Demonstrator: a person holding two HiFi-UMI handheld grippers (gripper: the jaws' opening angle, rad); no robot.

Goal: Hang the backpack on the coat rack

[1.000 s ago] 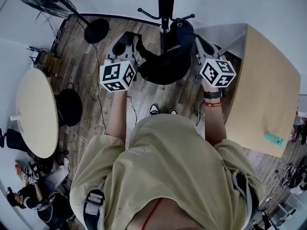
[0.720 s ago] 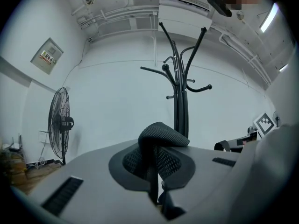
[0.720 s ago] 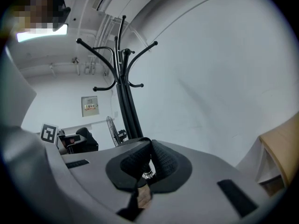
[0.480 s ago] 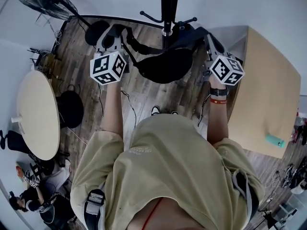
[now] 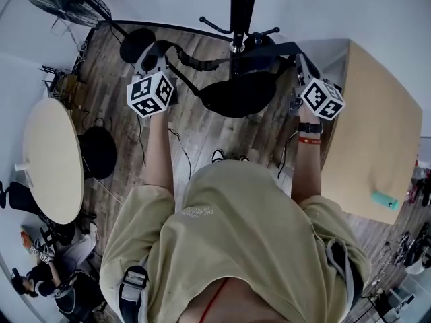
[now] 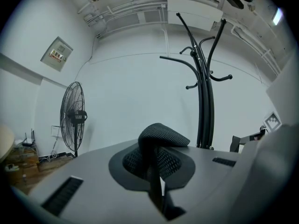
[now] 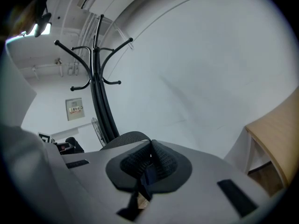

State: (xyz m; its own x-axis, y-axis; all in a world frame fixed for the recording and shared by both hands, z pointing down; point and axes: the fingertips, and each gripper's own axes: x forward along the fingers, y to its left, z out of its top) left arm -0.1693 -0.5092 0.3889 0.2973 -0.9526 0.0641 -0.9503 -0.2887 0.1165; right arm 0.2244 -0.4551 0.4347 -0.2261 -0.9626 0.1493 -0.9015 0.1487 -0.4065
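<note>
Left gripper (image 5: 152,51), right gripper (image 5: 299,62) each stayed pinched on strap (image 5: 195,62). Hands spread apart; backpack (image 5: 244,94) pulled taut nearer rack (image 5: 240,9). Not yet hooked.

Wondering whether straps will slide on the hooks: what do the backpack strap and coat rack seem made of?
Backpack strap: black padded mesh fabric, matte; its open weave shows at the fold. Coat rack: probably painted metal tube, smooth black, slightly glossy; the thin bent arms suggest it, though a plastic coating is possible.
</note>
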